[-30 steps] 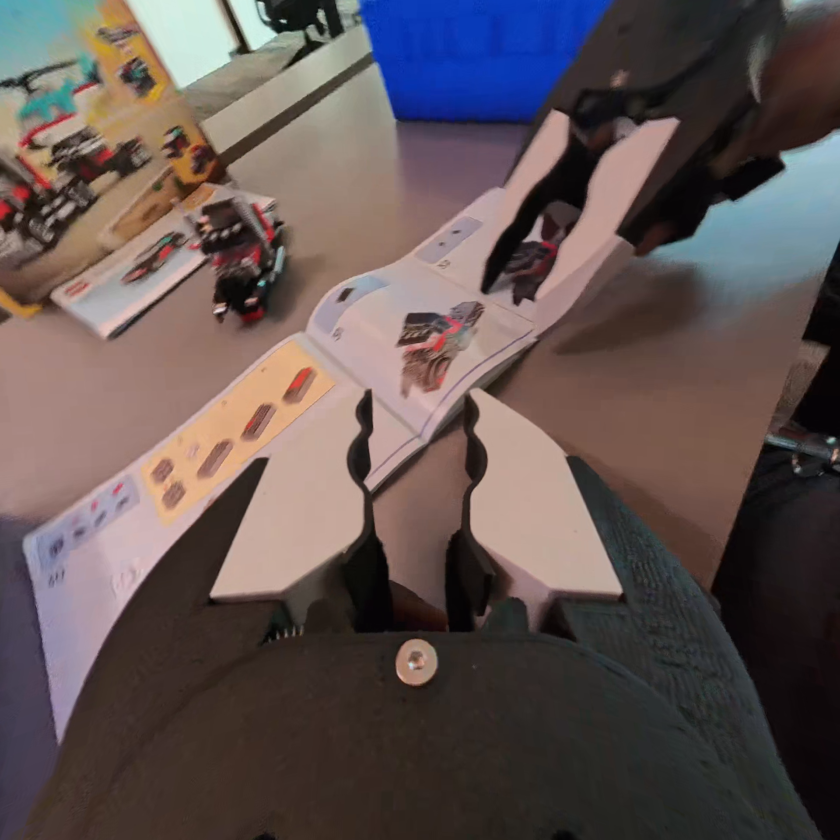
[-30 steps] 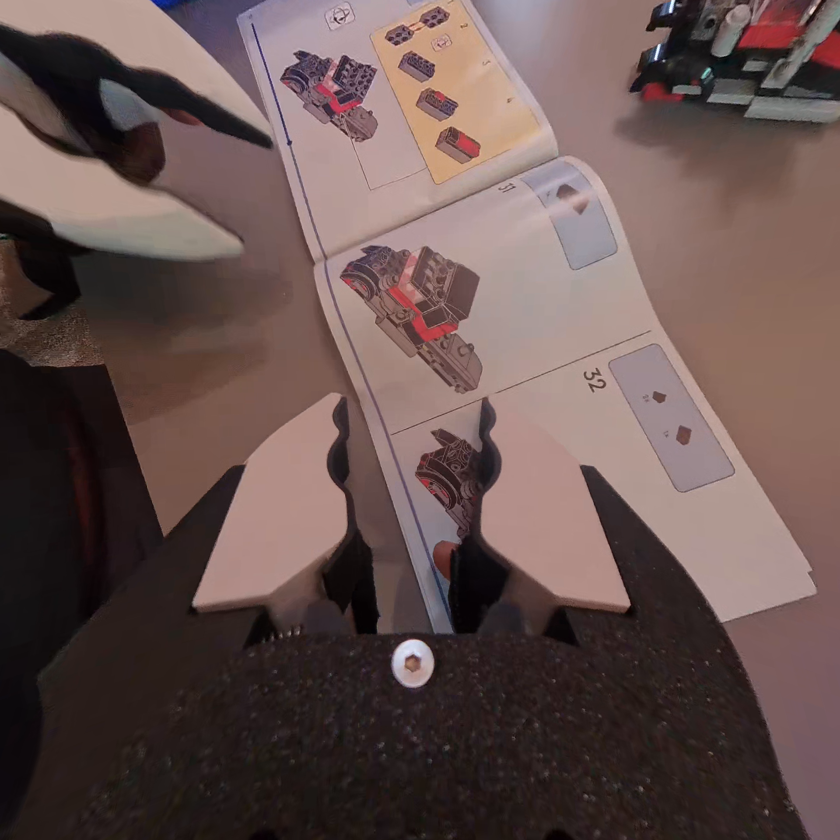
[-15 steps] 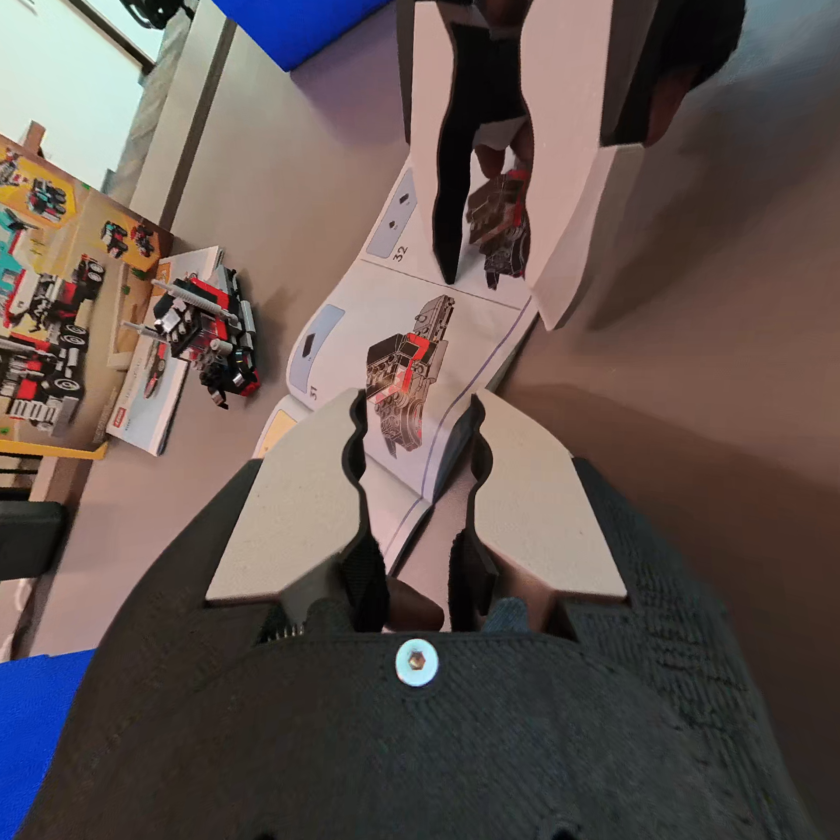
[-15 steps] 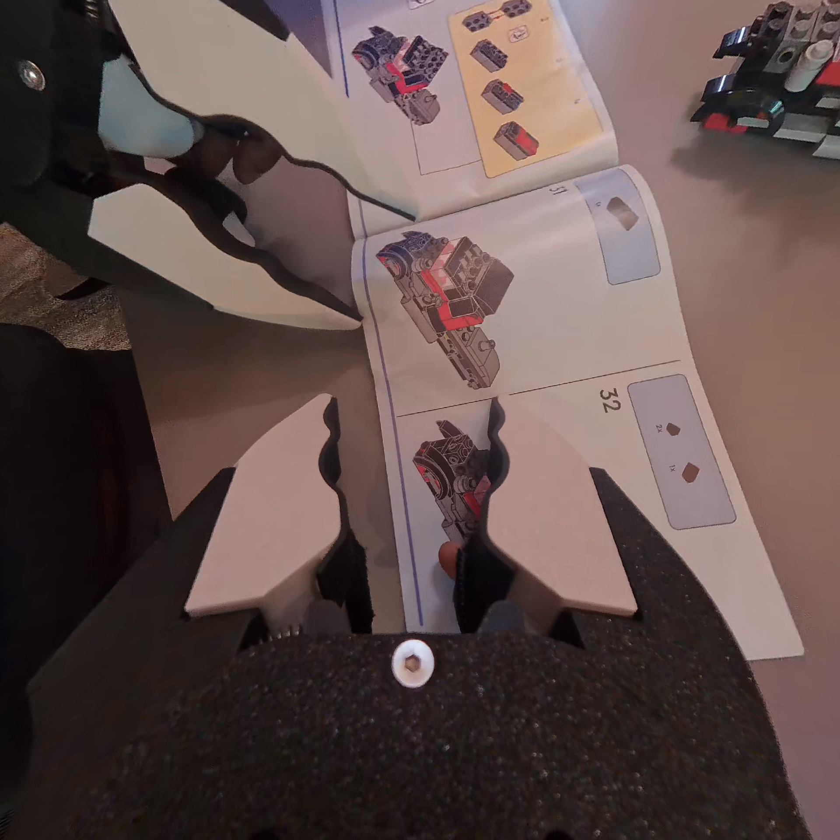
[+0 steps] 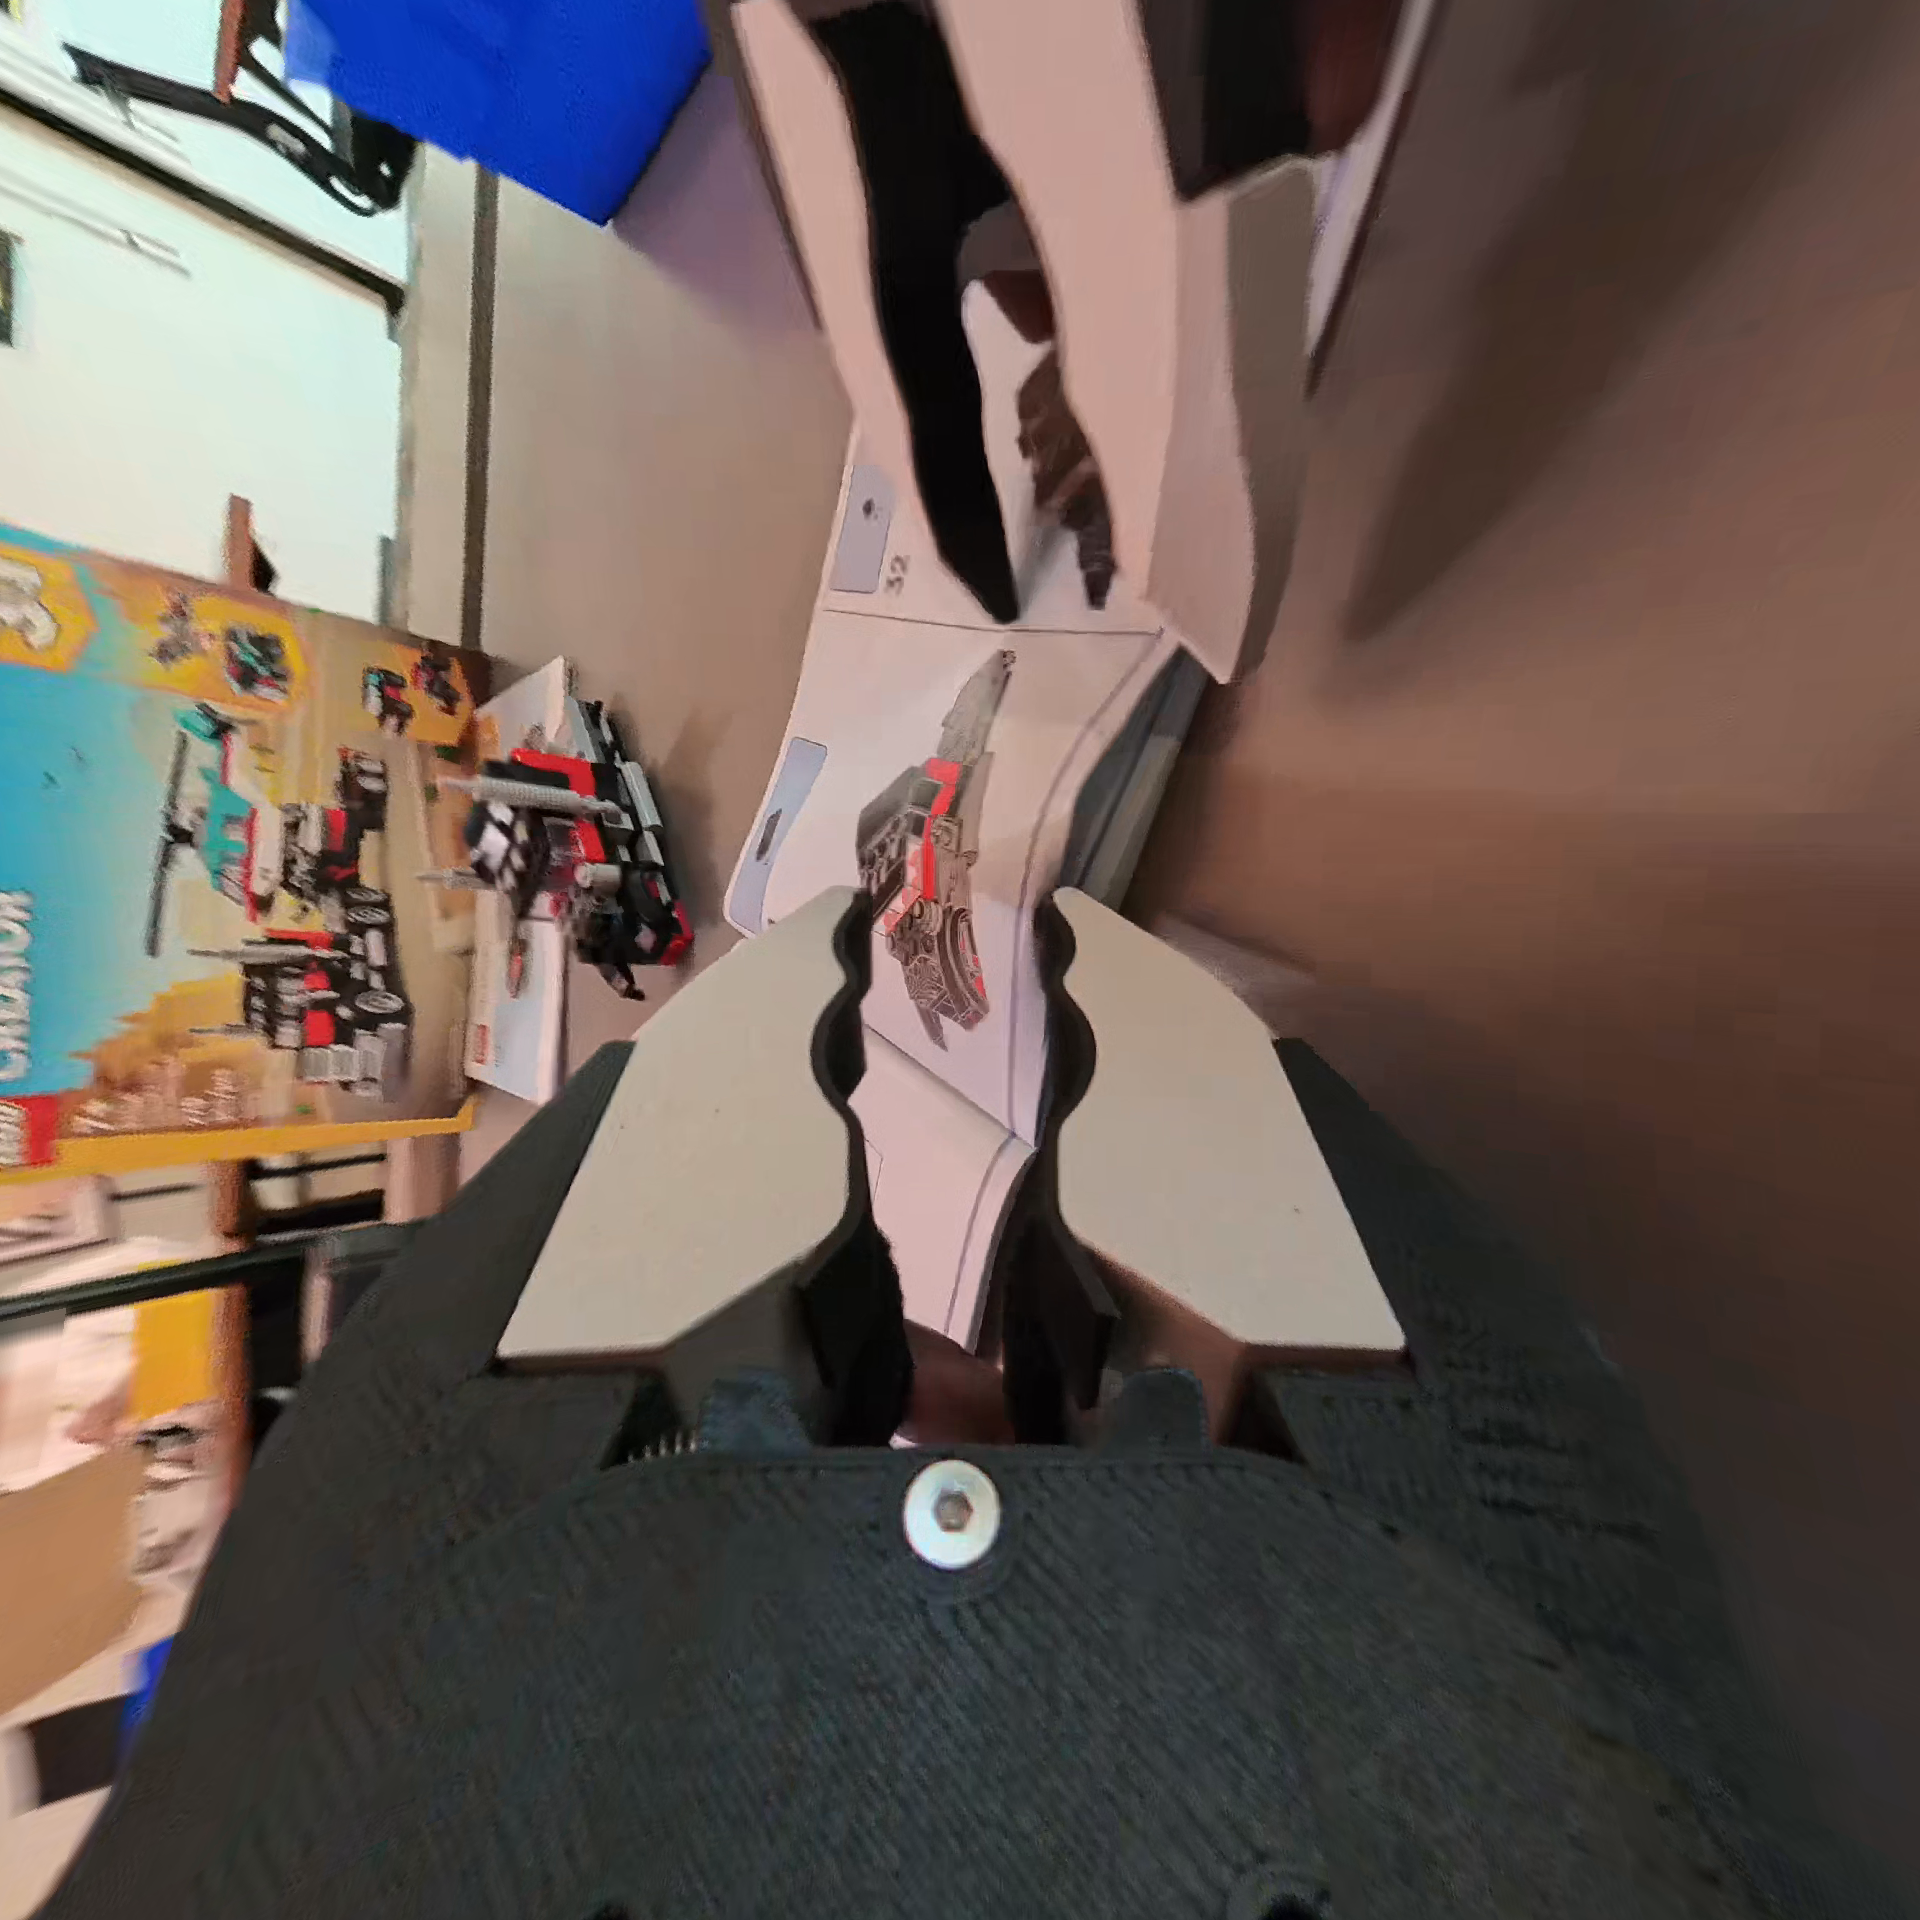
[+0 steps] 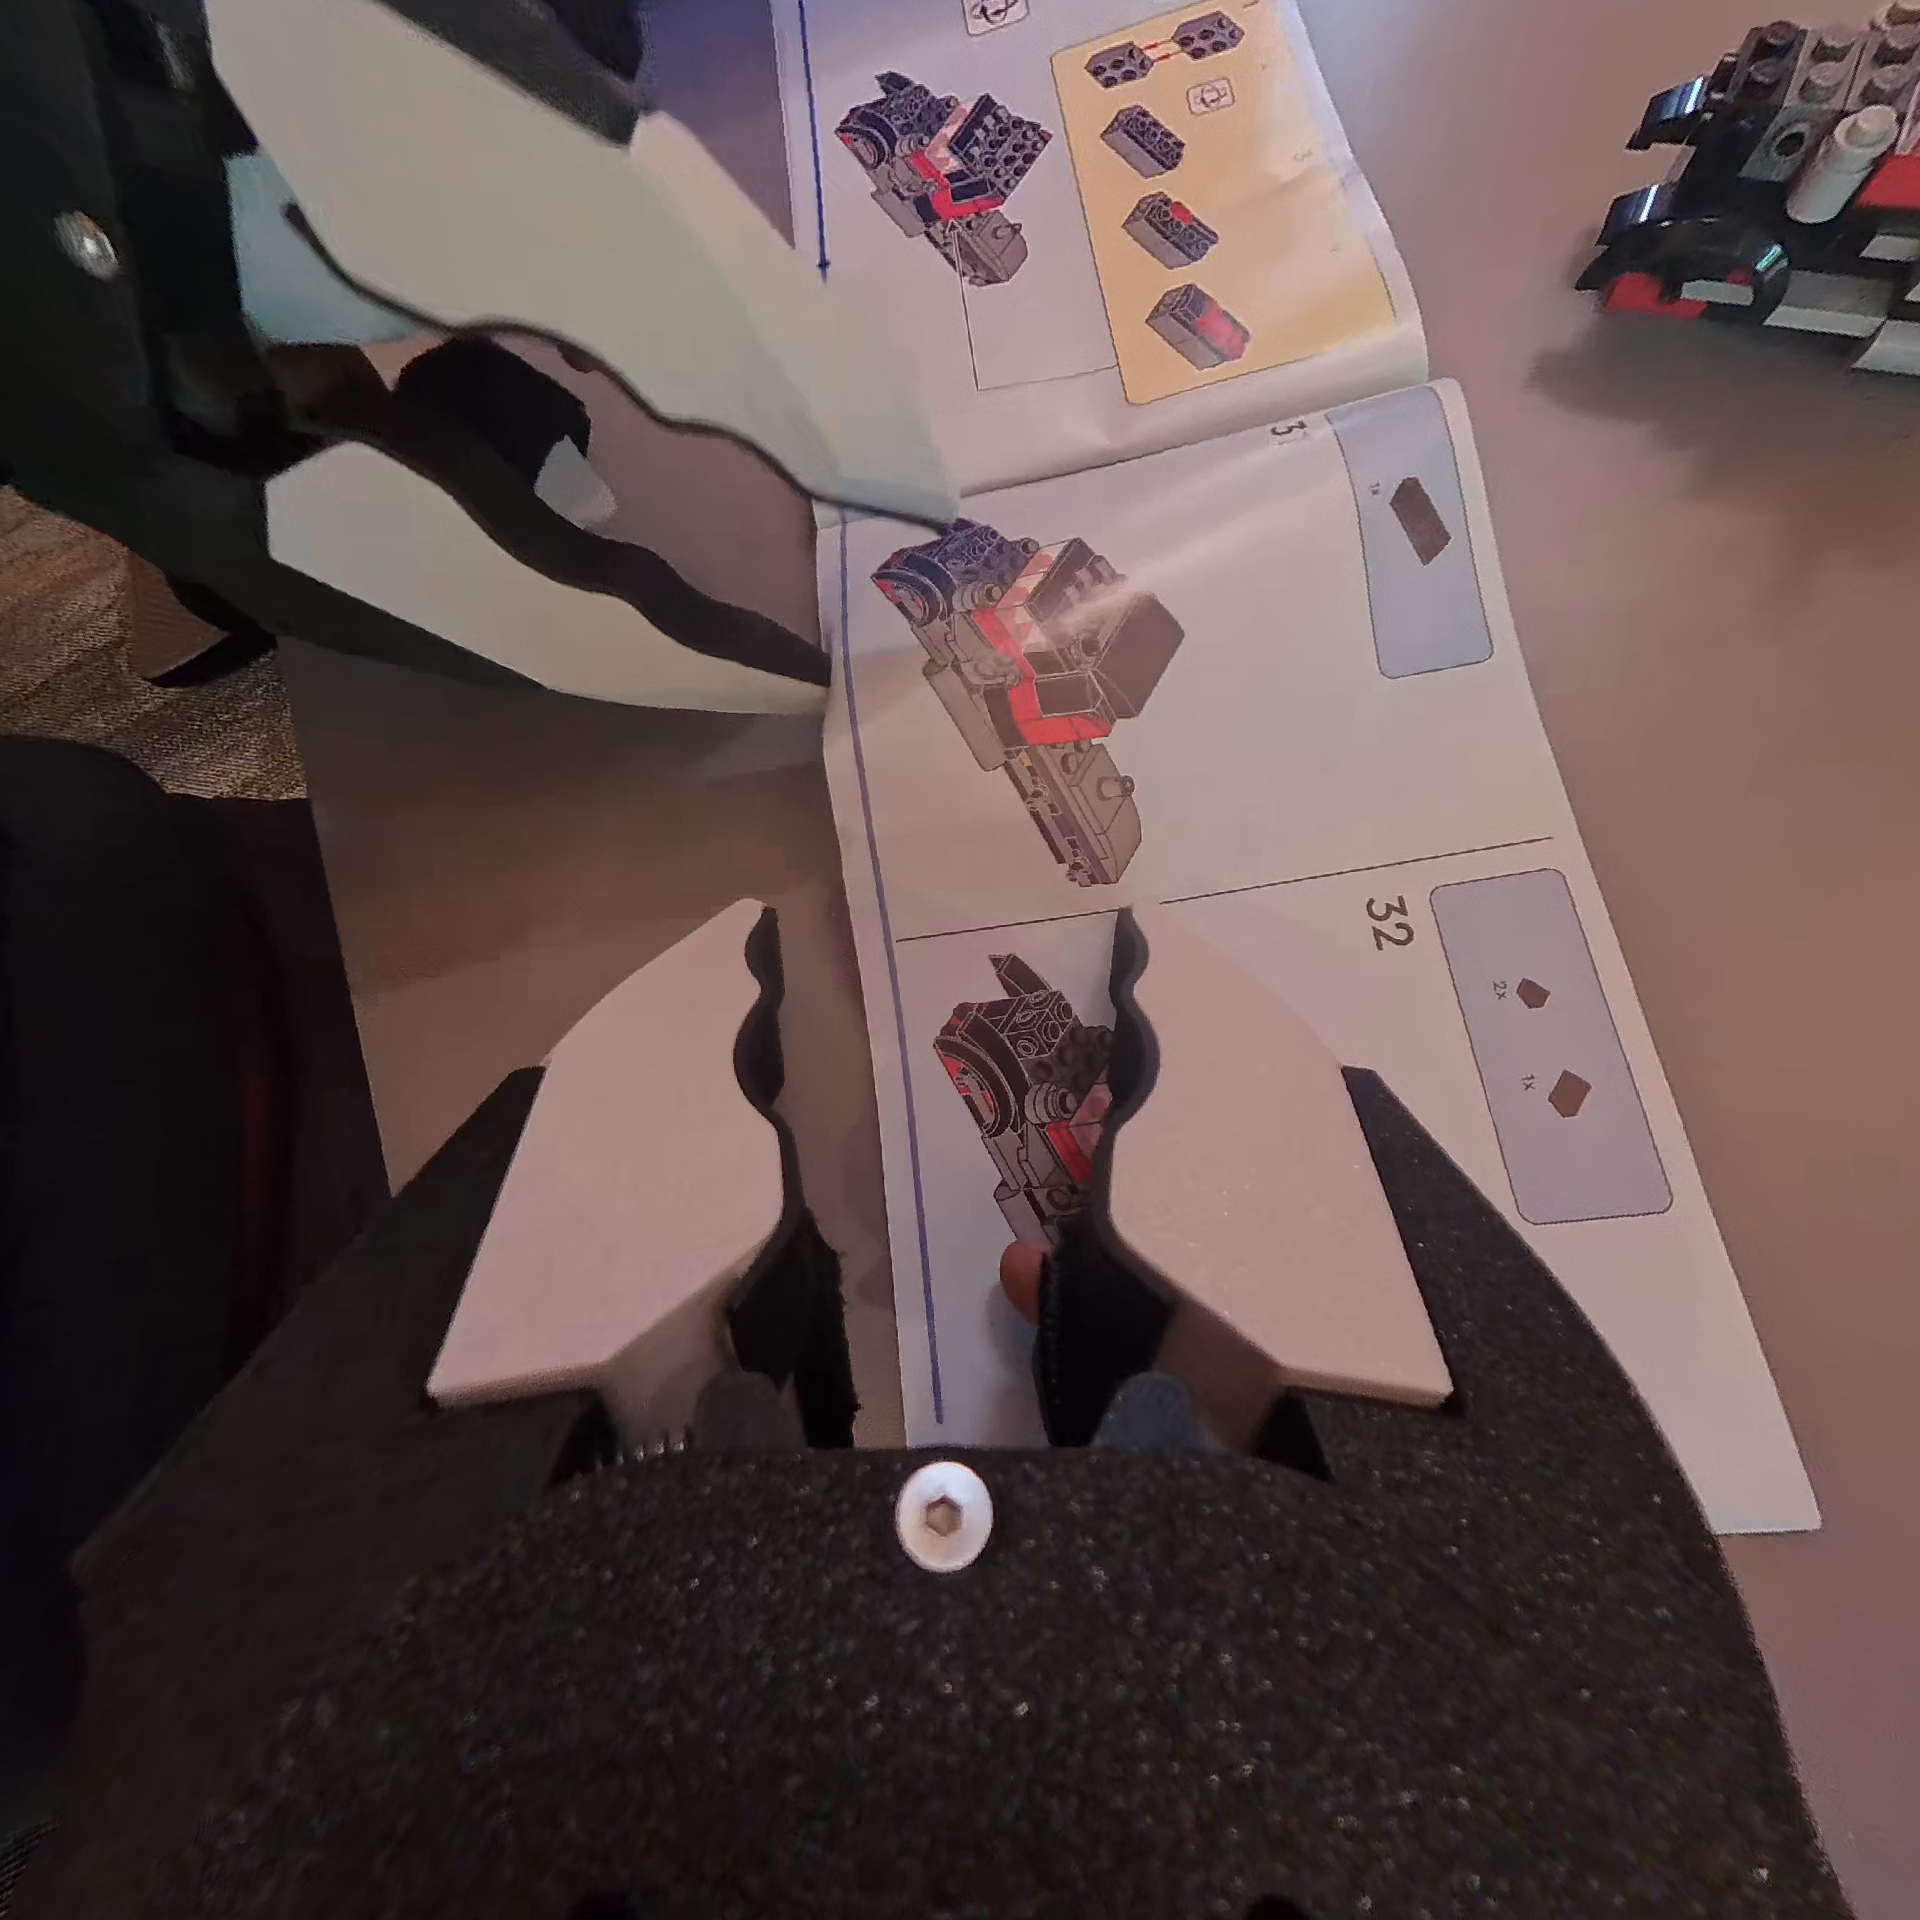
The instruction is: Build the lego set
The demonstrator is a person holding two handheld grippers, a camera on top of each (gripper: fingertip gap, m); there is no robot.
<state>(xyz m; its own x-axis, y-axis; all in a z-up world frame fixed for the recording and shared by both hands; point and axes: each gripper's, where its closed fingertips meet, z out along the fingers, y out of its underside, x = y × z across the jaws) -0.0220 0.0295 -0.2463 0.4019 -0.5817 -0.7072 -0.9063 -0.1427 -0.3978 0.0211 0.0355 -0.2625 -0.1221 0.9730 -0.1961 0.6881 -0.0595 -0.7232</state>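
Observation:
An open instruction booklet [image 6: 1247, 727] lies on the brown table [image 6: 1714, 727]. My left gripper [image 5: 951, 914] is open, turned on its side, and straddles the near edge of the booklet's top page [image 5: 914, 727] with a gap on both sides. That page edge curls up a little off the pages beneath. The left gripper also shows in the right wrist view [image 6: 883, 592], with its tips at the page's left edge. My right gripper [image 6: 943, 920] is open and empty over the lower page, with the booklet's left edge between its fingers. It also shows in the left wrist view [image 5: 1101, 623].
A black, red and grey brick-built truck [image 5: 582, 852] stands on a second booklet [image 5: 520, 1039] left of the open one and shows in the right wrist view [image 6: 1787, 208]. A toy box [image 5: 208, 831] stands behind it. A blue bin [image 5: 499, 83] is farther off. The table edge and carpet [image 6: 104, 623] are on the left. Left tips to right tips: about 5 cm.
My left gripper has rolled onto its side and moved in over the page edge, and its jaws have narrowed a little. My right gripper has stayed open over the lower page.

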